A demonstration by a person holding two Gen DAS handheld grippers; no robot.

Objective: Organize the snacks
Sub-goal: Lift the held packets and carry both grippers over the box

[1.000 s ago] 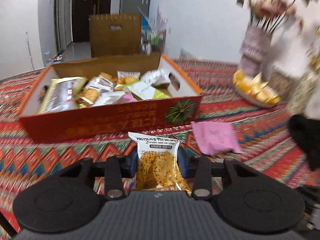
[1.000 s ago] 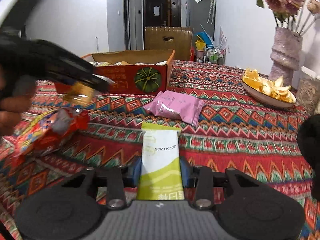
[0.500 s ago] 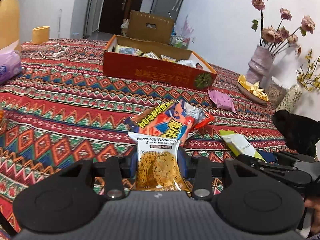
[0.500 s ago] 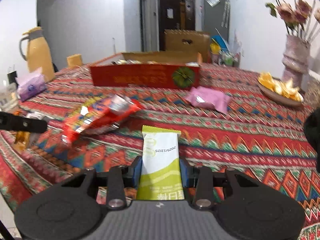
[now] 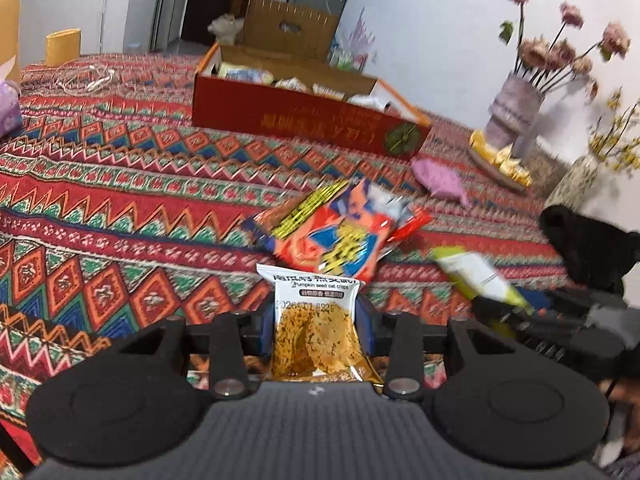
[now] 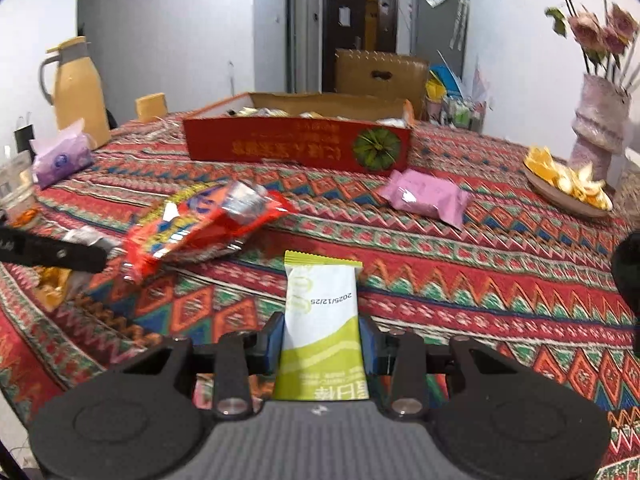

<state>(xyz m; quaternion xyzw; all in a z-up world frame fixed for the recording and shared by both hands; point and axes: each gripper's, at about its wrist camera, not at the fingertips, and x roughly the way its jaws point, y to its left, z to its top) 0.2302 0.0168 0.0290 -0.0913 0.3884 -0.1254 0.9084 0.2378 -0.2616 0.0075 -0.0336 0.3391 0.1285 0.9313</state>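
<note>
My left gripper is shut on a pumpkin seed oat crisp packet, held above the table near its front. My right gripper is shut on a white and green packet; that packet also shows in the left wrist view. A red snack box with several packets inside stands at the far middle of the table and also shows in the left wrist view. A red and orange snack bag and a pink packet lie on the cloth before the box.
A yellow thermos, a purple tissue pack and a clear cup stand at the left. A plate of orange peel and a flower vase stand at the right. A patterned cloth covers the table.
Both grippers have drawn back from the box toward the table's front, each keeping its packet. The left gripper was close to the box a second ago.
</note>
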